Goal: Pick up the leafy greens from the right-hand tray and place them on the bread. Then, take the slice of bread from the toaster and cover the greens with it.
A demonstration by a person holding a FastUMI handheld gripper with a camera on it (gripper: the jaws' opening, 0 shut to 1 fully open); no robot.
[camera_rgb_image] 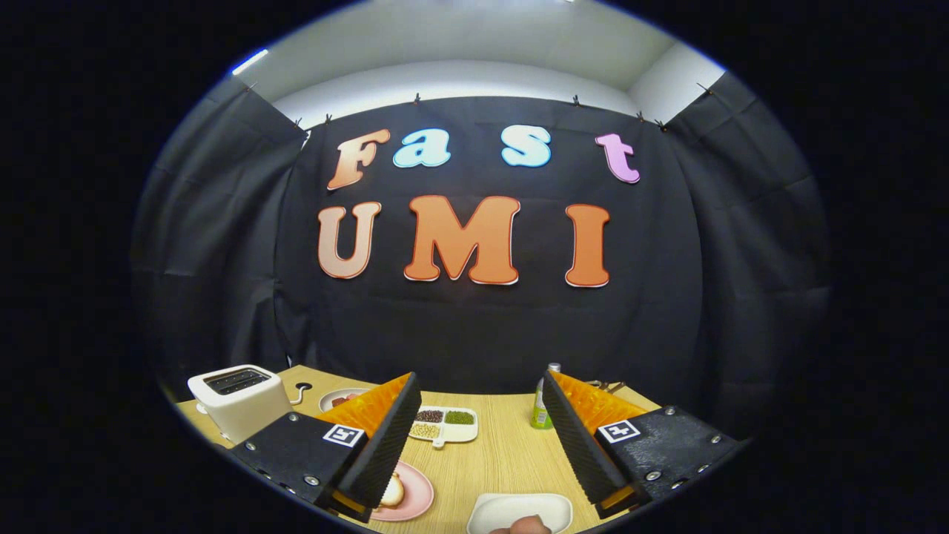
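Observation:
My gripper (482,437) hangs above the wooden table (504,452), open wide with nothing between its fingers. A white toaster (239,400) stands beyond the left finger, its slots dark; I cannot tell whether bread is inside. By the left fingertip a pink plate (415,493) carries a slice of bread (391,491), partly hidden by that finger. Below the gap between the fingers lies a white tray (519,510). A small brownish shape sits on its near rim. No greens are plain to see.
A white divided dish (445,424) with beans and grains lies ahead between the fingers. A green bottle (541,406) stands next to the right finger. A small plate with something red (342,399) sits behind the left finger, near the toaster's cord.

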